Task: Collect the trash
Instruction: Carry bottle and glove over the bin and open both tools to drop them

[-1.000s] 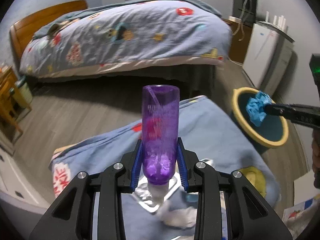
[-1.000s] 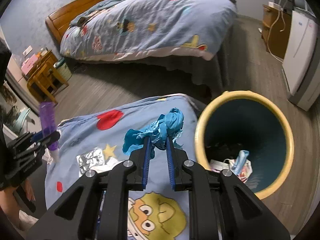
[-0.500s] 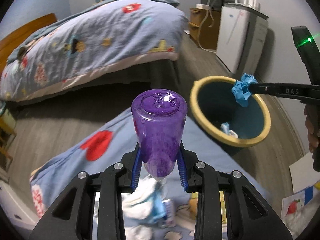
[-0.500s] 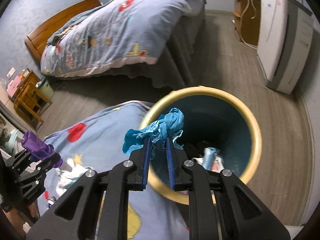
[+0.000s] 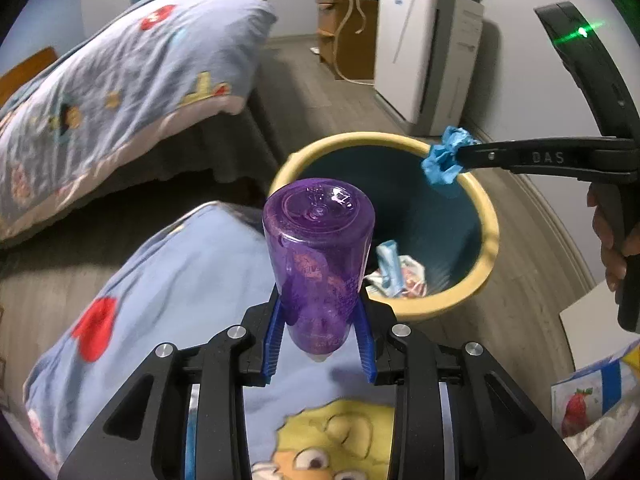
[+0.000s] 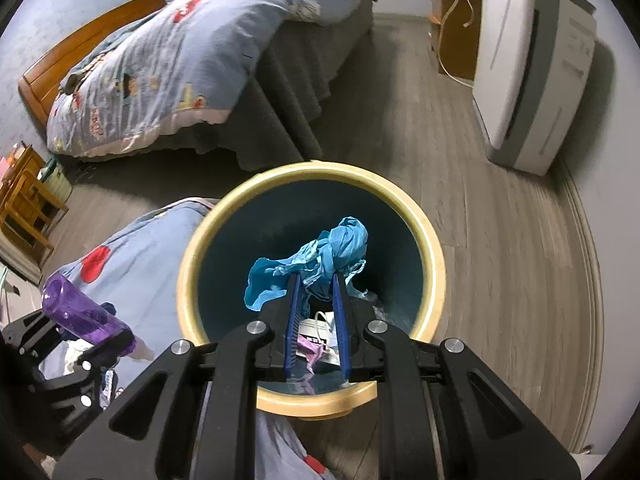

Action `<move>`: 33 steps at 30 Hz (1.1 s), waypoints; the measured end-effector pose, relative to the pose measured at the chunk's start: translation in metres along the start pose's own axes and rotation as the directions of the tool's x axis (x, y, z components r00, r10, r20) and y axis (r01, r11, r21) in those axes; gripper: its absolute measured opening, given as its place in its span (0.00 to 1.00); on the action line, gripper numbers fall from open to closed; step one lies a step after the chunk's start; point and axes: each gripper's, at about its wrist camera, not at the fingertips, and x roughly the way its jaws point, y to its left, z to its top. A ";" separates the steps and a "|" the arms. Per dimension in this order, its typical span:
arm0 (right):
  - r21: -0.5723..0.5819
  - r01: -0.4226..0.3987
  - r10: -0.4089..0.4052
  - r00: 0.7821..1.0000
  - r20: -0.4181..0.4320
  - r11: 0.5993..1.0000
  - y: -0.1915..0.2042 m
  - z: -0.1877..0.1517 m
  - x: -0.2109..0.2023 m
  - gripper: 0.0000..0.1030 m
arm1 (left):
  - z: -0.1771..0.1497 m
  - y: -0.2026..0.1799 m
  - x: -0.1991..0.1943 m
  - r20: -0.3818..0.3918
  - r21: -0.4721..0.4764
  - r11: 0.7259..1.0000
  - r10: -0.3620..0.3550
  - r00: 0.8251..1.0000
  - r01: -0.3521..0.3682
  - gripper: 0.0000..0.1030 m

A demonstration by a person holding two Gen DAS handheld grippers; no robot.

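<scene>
My left gripper (image 5: 320,312) is shut on a purple plastic bottle (image 5: 318,256), its base pointing away from me, over the blue cartoon quilt (image 5: 168,280) just left of the bin. The round bin (image 5: 486,216) has a yellow rim and a dark teal inside, with wrappers lying at its bottom. My right gripper (image 6: 316,280) is shut on a crumpled blue wad (image 6: 320,260) and hangs right over the bin's (image 6: 432,248) mouth. From the left wrist view that wad (image 5: 446,156) sits above the bin's far rim. The bottle (image 6: 80,316) shows at lower left in the right wrist view.
A bed (image 6: 160,64) with a blue patterned duvet stands beyond the bin. A white appliance (image 6: 532,68) and a wooden cabinet (image 6: 452,32) line the right wall. Wooden furniture (image 6: 24,200) is at far left. Printed paper (image 5: 592,396) lies on the floor at lower right.
Both grippers have swung right toward the bin. The blue wad went from over the quilt to over the bin's mouth, and the bottle came up close beside the bin's rim.
</scene>
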 end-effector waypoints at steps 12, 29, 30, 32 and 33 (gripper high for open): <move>0.082 -0.015 0.021 0.998 -0.065 0.997 -0.021 -0.007 0.019 0.15 | 0.034 -0.035 0.045 -0.035 0.114 0.991 -0.071 0.997 0.075 0.32; 0.105 -0.002 0.011 0.997 -0.082 0.994 -0.020 -0.009 0.026 0.28 | 0.038 -0.025 0.032 -0.004 0.108 0.994 -0.028 1.000 0.028 0.69; 0.104 -0.001 0.010 0.996 -0.084 0.995 -0.019 -0.009 0.026 0.33 | 0.035 -0.023 0.028 -0.004 0.103 0.994 -0.029 1.000 0.029 0.69; 0.099 0.003 0.006 0.996 -0.084 0.995 -0.017 -0.009 0.025 0.38 | 0.031 -0.020 0.022 -0.007 0.091 0.996 -0.018 1.000 0.019 0.69; 0.097 0.004 0.004 0.997 -0.082 0.995 -0.016 -0.008 0.025 0.42 | 0.029 -0.017 0.019 -0.009 0.080 0.997 -0.019 1.000 0.020 0.69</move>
